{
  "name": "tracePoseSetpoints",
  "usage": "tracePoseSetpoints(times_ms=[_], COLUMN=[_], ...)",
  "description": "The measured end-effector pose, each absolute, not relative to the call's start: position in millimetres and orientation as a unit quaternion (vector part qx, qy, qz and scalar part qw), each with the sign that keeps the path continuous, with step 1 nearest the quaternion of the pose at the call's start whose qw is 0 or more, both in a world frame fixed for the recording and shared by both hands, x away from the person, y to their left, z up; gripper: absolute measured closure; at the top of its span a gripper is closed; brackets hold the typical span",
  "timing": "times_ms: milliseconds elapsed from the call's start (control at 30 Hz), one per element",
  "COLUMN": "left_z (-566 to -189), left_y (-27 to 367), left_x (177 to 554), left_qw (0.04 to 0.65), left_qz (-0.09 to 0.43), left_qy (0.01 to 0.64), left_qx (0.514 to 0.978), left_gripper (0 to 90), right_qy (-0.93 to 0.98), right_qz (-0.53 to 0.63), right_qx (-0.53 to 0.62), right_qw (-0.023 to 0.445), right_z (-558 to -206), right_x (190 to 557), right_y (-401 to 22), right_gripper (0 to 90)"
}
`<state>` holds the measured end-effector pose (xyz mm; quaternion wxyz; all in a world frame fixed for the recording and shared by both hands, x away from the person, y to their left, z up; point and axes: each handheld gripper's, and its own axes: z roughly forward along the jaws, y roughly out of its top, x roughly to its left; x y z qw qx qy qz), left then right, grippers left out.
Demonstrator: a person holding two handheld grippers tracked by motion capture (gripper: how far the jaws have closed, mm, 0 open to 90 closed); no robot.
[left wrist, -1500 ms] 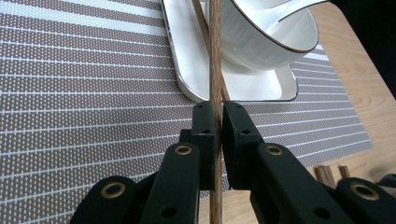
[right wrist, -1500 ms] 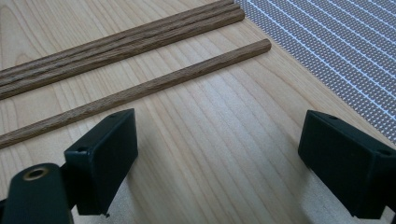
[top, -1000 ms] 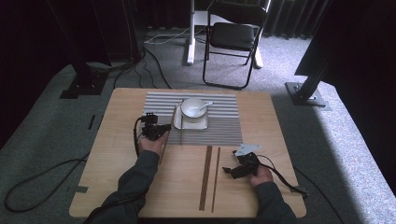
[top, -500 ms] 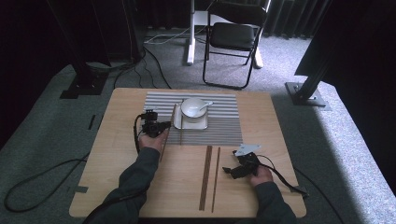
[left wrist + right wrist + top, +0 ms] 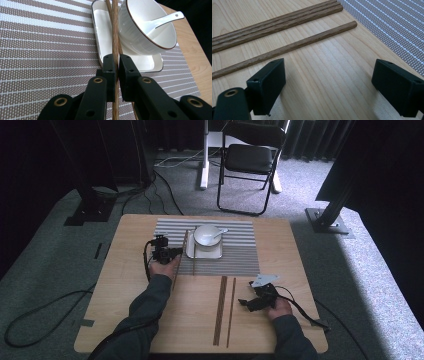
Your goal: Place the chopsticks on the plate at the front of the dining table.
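Gripping a long brown wooden stick pointing up-frame between closed jaws, the left gripper holds; right gripper jaws gape beside another stick.

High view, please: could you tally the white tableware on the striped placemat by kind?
Bowl: 1
Spoon: 1
Rectangular plate: 1
Total: 3
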<state>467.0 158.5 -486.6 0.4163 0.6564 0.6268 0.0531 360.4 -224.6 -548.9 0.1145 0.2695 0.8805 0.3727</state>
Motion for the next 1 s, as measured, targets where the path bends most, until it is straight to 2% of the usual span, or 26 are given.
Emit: tracePoseSetpoints(times_ms=[1000], left_z=[-493.4], left_y=[152.2], left_x=[484.5], left_qw=[0.418], left_qz=[0.04], left_qy=[0.64], left_qx=[0.644], left_gripper=[84.3], right_qy=[0.881], right_qz=[0.373], right_qx=[0.269], right_qw=[0.114], right_z=[-548.9], right_x=[360.4], right_y=[-224.6], right_gripper=[11.3])
